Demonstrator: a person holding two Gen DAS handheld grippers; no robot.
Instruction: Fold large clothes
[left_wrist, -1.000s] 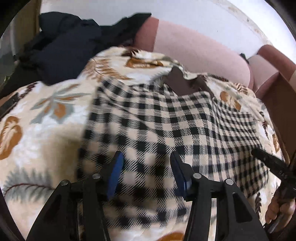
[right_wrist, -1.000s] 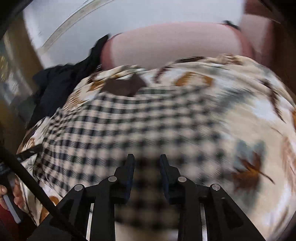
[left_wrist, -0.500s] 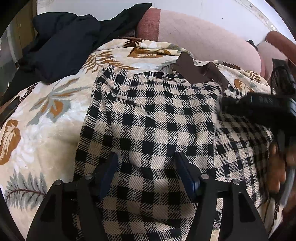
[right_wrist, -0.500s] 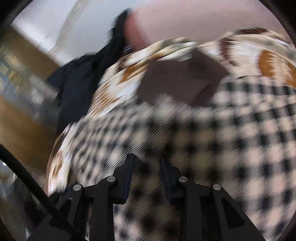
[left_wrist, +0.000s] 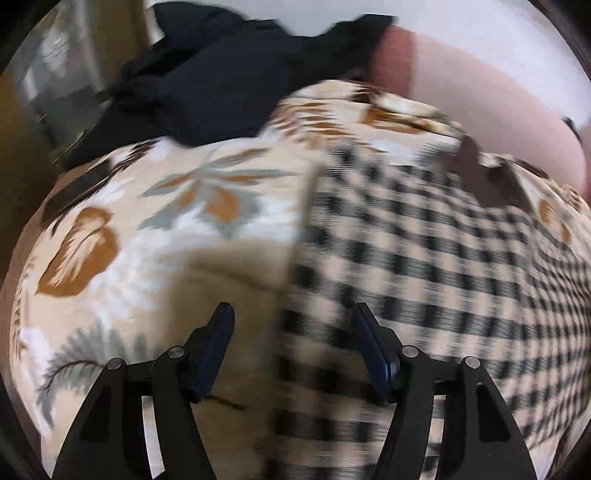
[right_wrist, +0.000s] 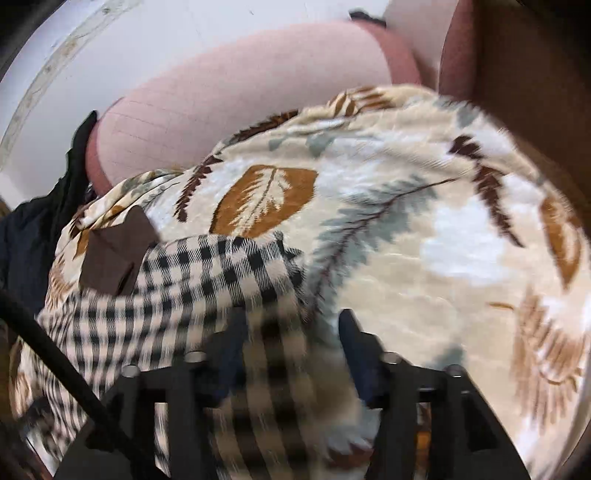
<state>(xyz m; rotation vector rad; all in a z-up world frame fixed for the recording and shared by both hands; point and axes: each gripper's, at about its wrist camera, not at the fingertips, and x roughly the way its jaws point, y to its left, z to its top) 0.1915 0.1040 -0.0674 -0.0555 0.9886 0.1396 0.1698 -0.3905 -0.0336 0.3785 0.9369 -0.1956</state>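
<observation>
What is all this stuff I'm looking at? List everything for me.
checked garment: one, black and cream with a brown collar, spread on the blanket
blanket: one, cream with brown and grey leaves, covering the seat
dark clothes: a heap, navy-black, behind the blanket at the left
sofa back: pink cushions, behind the blanket
wall: white, behind the sofa
left hand-held gripper: one, black, jaws open over the garment's left edge
right hand-held gripper: one, black, blurred, jaws apart, checked cloth between them
</observation>
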